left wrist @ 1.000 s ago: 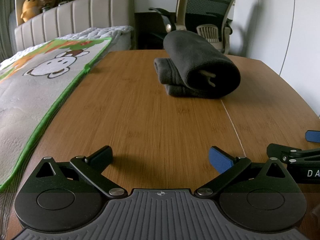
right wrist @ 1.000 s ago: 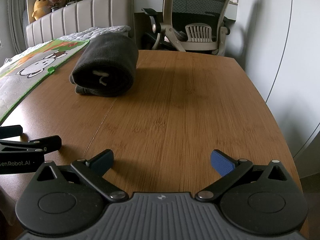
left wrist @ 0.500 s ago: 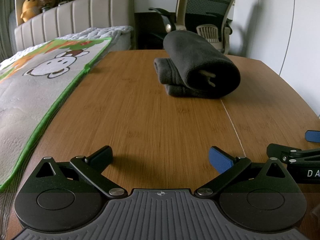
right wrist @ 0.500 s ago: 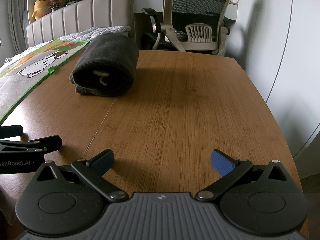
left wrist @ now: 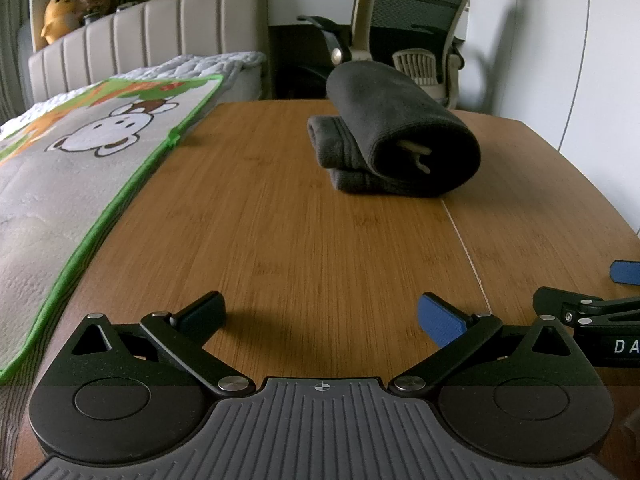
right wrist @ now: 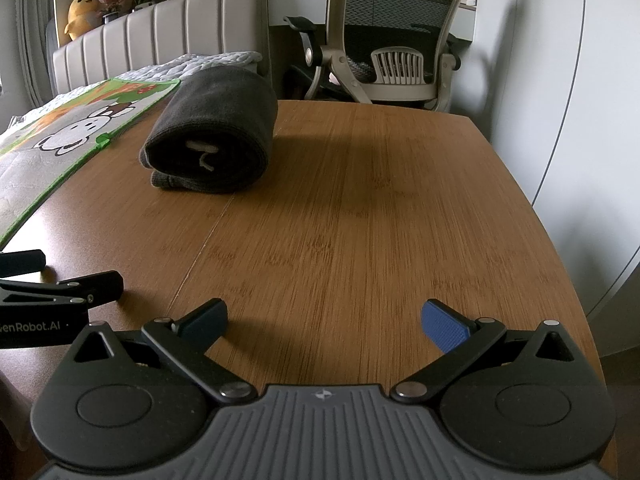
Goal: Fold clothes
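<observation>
A dark grey garment (left wrist: 394, 136) lies folded and rolled into a thick bundle on the far middle of the wooden table (left wrist: 280, 232); a pale drawstring shows in its near end. The right wrist view has the same bundle (right wrist: 218, 140) at the upper left. My left gripper (left wrist: 320, 316) rests low near the table's front edge, open, nothing between its fingers. My right gripper (right wrist: 324, 320) sits beside it to the right, also open and holding nothing. Both are well short of the bundle.
A bed with a cartoon-monkey quilt (left wrist: 80, 168) edged in green borders the table's left side. An office chair (right wrist: 396, 40) stands behind the far edge. A white wall (right wrist: 580, 120) runs along the right. Bare wood lies between grippers and bundle.
</observation>
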Motion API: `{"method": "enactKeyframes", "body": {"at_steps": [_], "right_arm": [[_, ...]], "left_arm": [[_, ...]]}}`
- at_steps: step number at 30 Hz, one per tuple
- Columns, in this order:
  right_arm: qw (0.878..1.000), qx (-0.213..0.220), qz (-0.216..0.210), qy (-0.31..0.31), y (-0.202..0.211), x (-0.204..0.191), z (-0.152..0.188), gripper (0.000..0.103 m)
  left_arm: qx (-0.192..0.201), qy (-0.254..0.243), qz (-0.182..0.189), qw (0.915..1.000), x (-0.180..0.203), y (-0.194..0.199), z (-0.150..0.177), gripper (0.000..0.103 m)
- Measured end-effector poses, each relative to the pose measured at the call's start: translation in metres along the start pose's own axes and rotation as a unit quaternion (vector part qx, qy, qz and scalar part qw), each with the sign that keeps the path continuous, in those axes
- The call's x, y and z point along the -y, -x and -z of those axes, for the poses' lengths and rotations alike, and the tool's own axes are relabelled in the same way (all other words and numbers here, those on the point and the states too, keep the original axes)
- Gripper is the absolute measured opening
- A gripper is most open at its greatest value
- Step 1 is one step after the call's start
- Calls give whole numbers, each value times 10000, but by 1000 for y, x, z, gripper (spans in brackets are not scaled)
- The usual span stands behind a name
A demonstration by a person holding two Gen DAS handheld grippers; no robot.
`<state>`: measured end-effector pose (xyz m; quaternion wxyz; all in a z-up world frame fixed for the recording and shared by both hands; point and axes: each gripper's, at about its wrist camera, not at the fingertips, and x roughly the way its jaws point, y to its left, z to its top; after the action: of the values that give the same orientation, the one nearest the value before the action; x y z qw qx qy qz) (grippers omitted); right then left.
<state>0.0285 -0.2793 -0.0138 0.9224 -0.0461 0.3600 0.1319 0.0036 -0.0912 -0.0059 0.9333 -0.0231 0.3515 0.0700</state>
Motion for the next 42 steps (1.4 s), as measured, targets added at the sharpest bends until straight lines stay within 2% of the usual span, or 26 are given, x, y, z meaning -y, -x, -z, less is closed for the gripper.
{"method": "enactKeyframes", "body": {"at_steps": [35, 42], "right_arm": [[10000, 3, 13, -2, 1, -2, 1, 103], [10000, 3, 12, 0, 1, -2, 0, 103]], "left_arm": [[-5, -8, 4, 10000, 0, 0, 0, 103], [-86, -106, 128, 9998, -4, 0, -1, 103]]}}
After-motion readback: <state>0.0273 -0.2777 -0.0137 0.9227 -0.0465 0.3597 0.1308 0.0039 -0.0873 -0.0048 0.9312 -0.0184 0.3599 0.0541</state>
